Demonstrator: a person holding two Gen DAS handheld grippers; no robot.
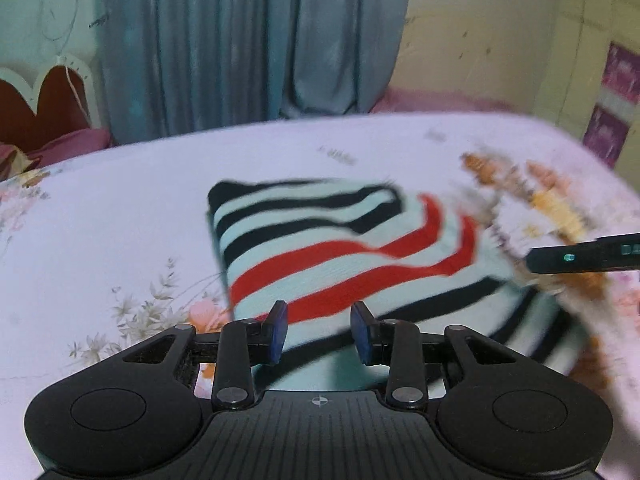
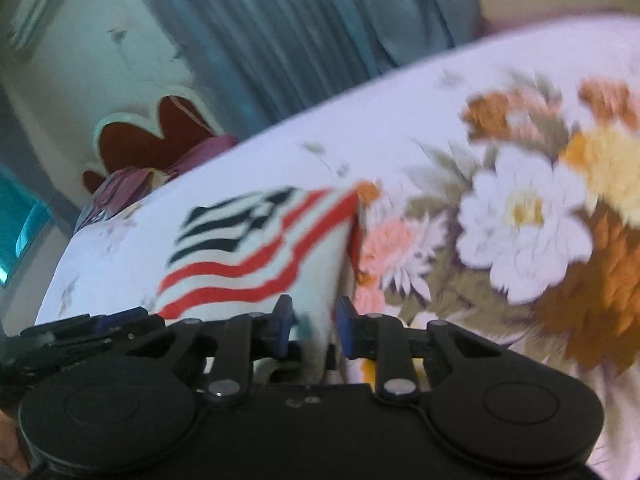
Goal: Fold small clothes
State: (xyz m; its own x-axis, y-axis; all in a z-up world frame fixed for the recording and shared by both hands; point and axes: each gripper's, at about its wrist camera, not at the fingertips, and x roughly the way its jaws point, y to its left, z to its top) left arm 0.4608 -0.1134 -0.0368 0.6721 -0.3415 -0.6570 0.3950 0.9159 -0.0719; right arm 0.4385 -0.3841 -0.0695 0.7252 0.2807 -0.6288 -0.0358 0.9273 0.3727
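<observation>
No readable writing. A folded pale mint knit garment [image 1: 320, 256] with black and red stripes lies on the white floral bedsheet [image 1: 100, 240]. Left gripper [image 1: 319, 330] and right gripper [image 2: 313, 330] hover partly open, gripping nothing.

Location: a home bedroom. The work surface is a bed [image 1: 120, 220] covered by a pale floral sheet [image 2: 520, 208]. A scalloped headboard [image 1: 44, 92] stands at its far left corner, with a pillow [image 1: 72, 142] below it. Blue-grey curtains [image 1: 248, 40] hang past the bed's far edge against a marked, painted wall [image 1: 480, 40].
</observation>
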